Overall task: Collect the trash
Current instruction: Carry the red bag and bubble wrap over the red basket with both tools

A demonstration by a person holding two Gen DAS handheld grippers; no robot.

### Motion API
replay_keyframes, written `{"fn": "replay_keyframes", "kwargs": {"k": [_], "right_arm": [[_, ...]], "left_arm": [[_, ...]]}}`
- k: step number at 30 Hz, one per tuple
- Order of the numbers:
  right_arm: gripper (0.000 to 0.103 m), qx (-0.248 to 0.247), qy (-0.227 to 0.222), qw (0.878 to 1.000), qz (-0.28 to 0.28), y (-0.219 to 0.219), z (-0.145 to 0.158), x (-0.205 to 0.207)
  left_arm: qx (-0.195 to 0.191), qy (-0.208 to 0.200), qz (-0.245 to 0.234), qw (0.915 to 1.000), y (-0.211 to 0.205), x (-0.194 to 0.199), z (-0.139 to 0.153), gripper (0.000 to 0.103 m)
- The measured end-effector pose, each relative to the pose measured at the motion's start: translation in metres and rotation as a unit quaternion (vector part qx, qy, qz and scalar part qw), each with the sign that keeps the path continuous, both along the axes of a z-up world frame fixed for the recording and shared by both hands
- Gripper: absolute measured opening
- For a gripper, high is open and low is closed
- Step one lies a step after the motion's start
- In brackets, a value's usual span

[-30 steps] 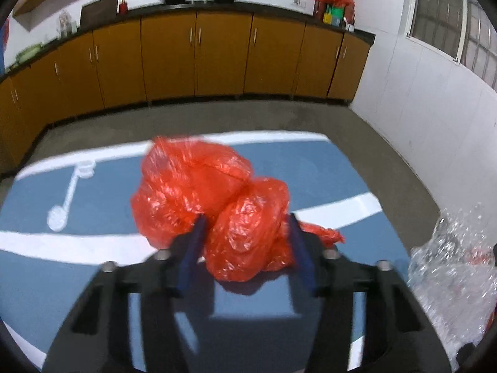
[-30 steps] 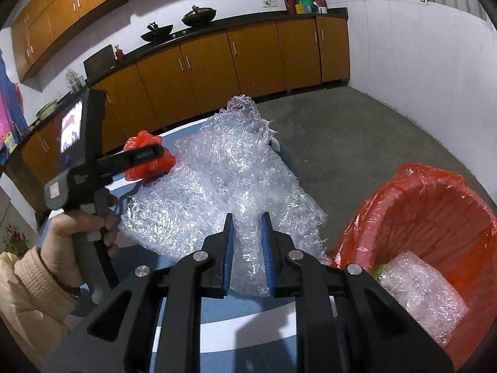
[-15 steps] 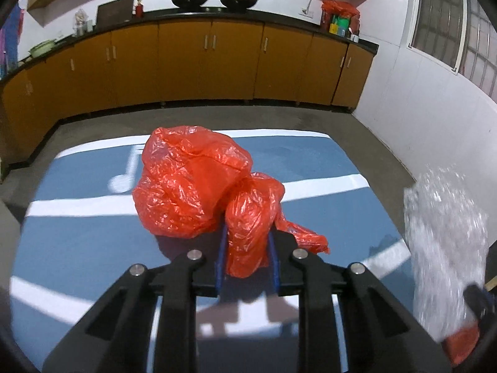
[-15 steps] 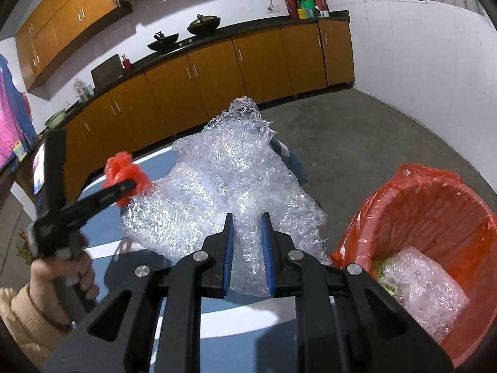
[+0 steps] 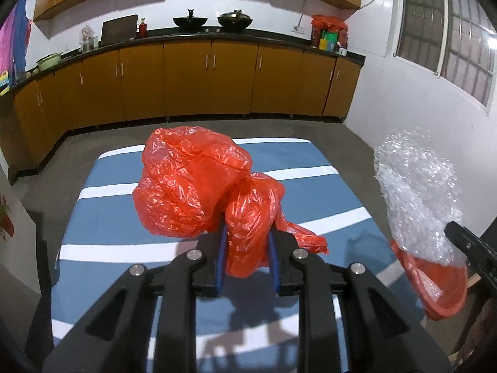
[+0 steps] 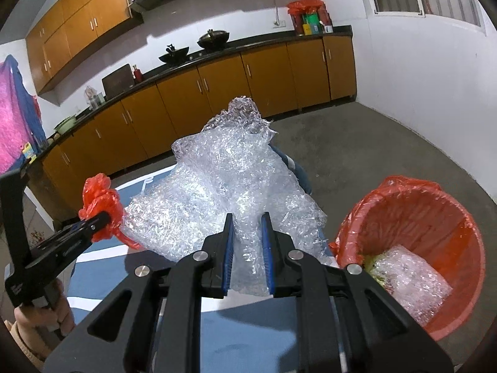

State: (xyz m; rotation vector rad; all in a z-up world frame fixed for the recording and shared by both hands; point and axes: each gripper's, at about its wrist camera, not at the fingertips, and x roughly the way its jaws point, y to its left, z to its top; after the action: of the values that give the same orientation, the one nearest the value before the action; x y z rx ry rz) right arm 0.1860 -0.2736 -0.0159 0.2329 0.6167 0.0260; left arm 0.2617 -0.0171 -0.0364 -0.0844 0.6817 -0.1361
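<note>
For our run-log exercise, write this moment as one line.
left gripper: shut on red bag | right gripper: shut on bubble wrap | bin: lined, part-filled

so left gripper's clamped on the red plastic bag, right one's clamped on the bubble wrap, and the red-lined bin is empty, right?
Not quite: the red-lined bin is not empty. The right wrist view shows a bubble wrap piece already inside. Left gripper on the red plastic bag and right gripper on the bubble wrap are correct.
</note>
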Motion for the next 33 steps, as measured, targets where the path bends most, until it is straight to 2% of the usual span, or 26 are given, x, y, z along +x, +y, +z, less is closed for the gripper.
{"fn": "replay_keyframes", "kwargs": {"k": [6,13,25,33], "right_arm": [[0.018,0.006,-0.005,1.0,-0.012,-0.01,0.007,-0.015],[0.018,0.013,-0.007,0.999,-0.04,-0.03,0.011,-0.029],[0.018,0.022,0.003,0.993,-0.116,-0.079,0.003,-0.045],[0.018,0.02,0.009,0.986,-0.168,-0.109,-0.005,-0.059]], "left_arm": [[-0.009,-0.009,-0.02,0.9997,-0.005,-0.028,0.013,0.023],[-0.012,-0.018,-0.047,0.9986,-0.025,-0.043,0.024,0.023],[-0.024,-0.02,-0.116,0.9928,-0.081,-0.049,0.028,0.023],[-0.039,-0.016,-0.168,0.985,-0.124,-0.044,0.024,0.023]]}}
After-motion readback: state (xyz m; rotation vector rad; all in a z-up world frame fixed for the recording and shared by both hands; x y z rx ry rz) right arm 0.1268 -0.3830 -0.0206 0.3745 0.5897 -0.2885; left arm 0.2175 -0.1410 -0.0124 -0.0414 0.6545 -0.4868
